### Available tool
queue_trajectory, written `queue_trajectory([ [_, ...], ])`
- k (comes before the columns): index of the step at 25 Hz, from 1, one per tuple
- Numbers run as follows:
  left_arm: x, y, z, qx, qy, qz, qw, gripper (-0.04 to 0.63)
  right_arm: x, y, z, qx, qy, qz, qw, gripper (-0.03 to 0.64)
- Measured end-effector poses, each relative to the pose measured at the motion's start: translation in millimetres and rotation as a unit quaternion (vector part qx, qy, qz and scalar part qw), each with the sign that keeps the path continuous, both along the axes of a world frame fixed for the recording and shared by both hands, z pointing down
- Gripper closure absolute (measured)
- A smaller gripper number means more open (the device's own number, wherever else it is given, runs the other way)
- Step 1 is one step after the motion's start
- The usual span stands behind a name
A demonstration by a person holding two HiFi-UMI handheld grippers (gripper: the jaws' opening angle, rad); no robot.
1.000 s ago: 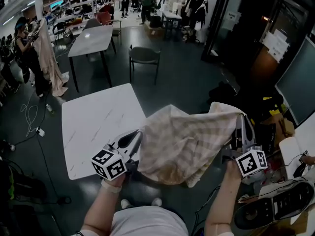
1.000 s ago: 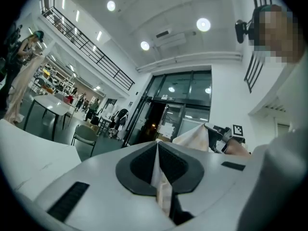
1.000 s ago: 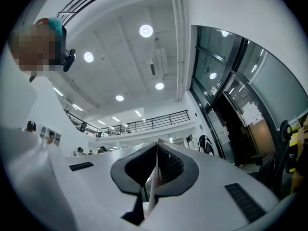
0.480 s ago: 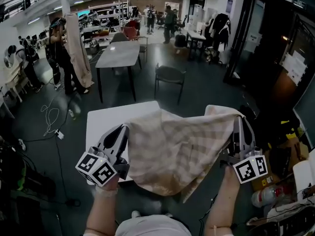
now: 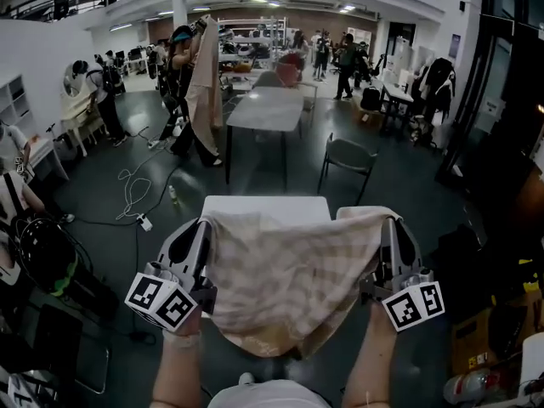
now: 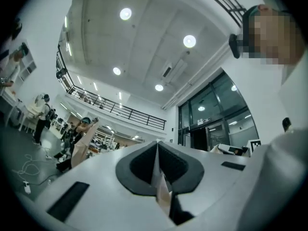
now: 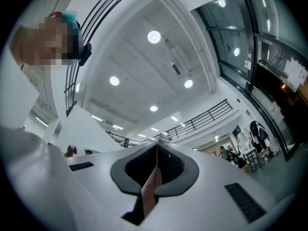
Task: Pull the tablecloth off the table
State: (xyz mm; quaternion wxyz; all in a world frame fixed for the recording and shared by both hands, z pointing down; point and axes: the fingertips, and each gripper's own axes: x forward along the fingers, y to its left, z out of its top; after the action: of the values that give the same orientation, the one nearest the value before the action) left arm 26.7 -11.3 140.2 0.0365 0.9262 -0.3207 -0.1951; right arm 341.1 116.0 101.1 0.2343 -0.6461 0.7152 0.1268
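The tablecloth [image 5: 293,283] hangs as a spread sheet on the near side of the table [image 5: 265,207], between the table's near edge and the person. It is carried by both grippers at its upper edge. The left gripper [image 5: 202,226] holds the upper left corner and the right gripper [image 5: 389,224] holds the upper right corner. In each gripper view the jaws stand together, with a thin fold of checked fabric pinched between the pads and trailing down out of the grip. The long axis of the held edge runs left to right, roughly parallel to the table's near edge. The rest of the sheet sags from that edge toward the person's body. The two jaw tips sit at about the same height and just short of the near edge, so neither hand is clearly nearer to the table. Each gripper points away from the person, toward the table, with its tip raised. Both gripper views consequently look at the ceiling lights rather than at the table. The forearms reach forward side by side, well apart, with the marker cubes [image 5: 160,301] nearest the person. The part of the table top that shows beyond the cloth is bare. The raised edge covers the table's near strip, so it cannot be told whether any fabric still rests there. The removal appears almost complete. The remaining move probably requires drawing both hands back from the table together, keeping the edge taut.
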Motion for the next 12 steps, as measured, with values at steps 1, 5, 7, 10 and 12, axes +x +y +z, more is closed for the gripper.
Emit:
queue_trajectory([
  [1, -11.0, 0.2, -2.9, 0.003, -0.001, -0.012, 0.9999, 0.583, -11.5, -8.5, -0.2, -0.001, 0.000, -0.014, 1.000, 0.591],
  [5, -50.8, 4.2, -10.4, 0.011, -0.003, -0.056, 0.9984, 0.583, -58.5, -36.3, 0.0, -0.003, -0.002, -0.078, 0.997, 0.591],
  [7, -65.6, 7.3, -11.1, 0.013, -0.006, -0.073, 0.9972, 0.583, -79.6, -45.8, 1.3, -0.006, 0.002, -0.101, 0.995, 0.591],
  [10, -89.8, 11.0, -10.2, 0.014, -0.008, -0.098, 0.9951, 0.583, -110.4, -60.3, 2.8, -0.009, 0.006, -0.134, 0.991, 0.591],
  [12, -107.9, 13.4, -7.2, 0.012, -0.008, -0.117, 0.9931, 0.583, -132.5, -69.8, 4.9, -0.011, 0.009, -0.157, 0.987, 0.591],
])
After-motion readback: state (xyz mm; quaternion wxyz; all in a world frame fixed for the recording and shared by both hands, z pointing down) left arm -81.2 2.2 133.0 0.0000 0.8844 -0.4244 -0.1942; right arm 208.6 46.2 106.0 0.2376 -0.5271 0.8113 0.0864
